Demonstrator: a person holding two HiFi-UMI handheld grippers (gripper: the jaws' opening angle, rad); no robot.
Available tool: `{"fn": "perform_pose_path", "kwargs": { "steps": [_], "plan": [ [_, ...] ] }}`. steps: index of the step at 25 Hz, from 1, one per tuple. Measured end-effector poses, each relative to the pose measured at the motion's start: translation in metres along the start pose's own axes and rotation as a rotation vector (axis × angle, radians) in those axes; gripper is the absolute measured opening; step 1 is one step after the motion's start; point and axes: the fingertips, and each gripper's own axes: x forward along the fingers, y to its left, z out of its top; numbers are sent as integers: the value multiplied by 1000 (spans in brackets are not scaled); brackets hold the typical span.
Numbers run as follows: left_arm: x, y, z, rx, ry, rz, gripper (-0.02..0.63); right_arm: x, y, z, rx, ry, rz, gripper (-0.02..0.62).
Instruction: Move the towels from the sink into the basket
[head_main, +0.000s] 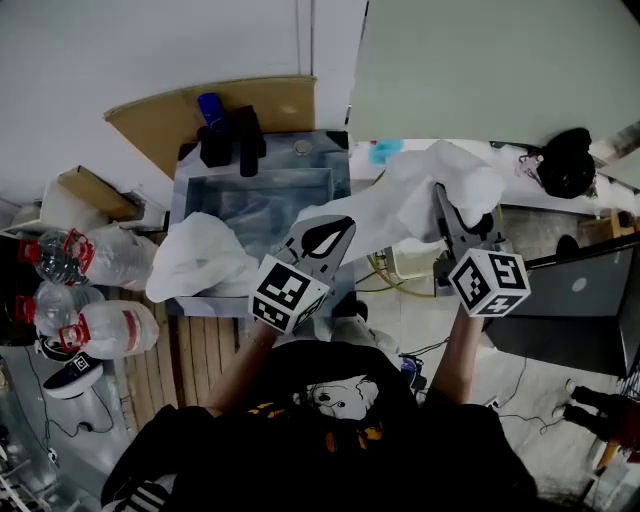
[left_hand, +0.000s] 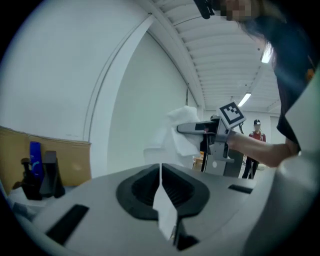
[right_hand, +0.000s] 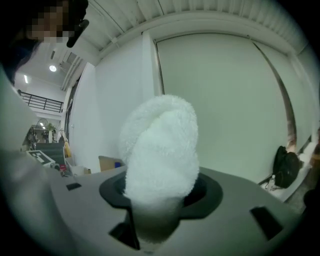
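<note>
A white towel (head_main: 400, 205) hangs in the air to the right of the steel sink (head_main: 190, 190), stretched between both grippers. My left gripper (head_main: 325, 232) is shut on a thin edge of the towel (left_hand: 164, 207). Over to the right, my right gripper (head_main: 441, 198) is shut on a thick bunch of the same towel (right_hand: 160, 150), which fills its view. The left gripper view also shows the right gripper (left_hand: 197, 128) with the towel (left_hand: 181, 132) bunched at its jaws. A second white towel (head_main: 200, 258) lies over the sink's front left rim.
A black faucet (head_main: 246, 140) and a blue bottle (head_main: 210, 108) stand at the sink's back, before a cardboard sheet (head_main: 160, 120). Water bottles (head_main: 60, 258) lie at the left. A pale container (head_main: 410, 262), a laptop (head_main: 585, 305) and a black bag (head_main: 567, 162) are at the right. A person (left_hand: 256, 147) stands far off.
</note>
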Motion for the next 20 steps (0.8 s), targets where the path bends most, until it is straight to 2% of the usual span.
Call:
{"fn": "perform_pose_path", "kwargs": {
  "steps": [6, 9, 11, 14, 17, 20],
  "plan": [
    [71, -49, 15, 6, -12, -54, 9, -53, -109, 49, -22, -105, -99, 216],
    [102, -70, 13, 10, 1, -79, 9, -68, -150, 46, -24, -94, -101, 216],
    [120, -82, 10, 10, 15, -92, 9, -67, -166, 23, -9, -40, -64, 216],
    [143, -98, 5, 14, 43, -113, 9, -54, -181, -40, -1, 91, -11, 216],
    [165, -108, -5, 23, 79, -129, 9, -38, -200, -115, 5, 240, -2, 216],
    [185, -115, -17, 26, 115, -143, 9, -26, -216, -172, 16, 342, -5, 216]
  ]
}}
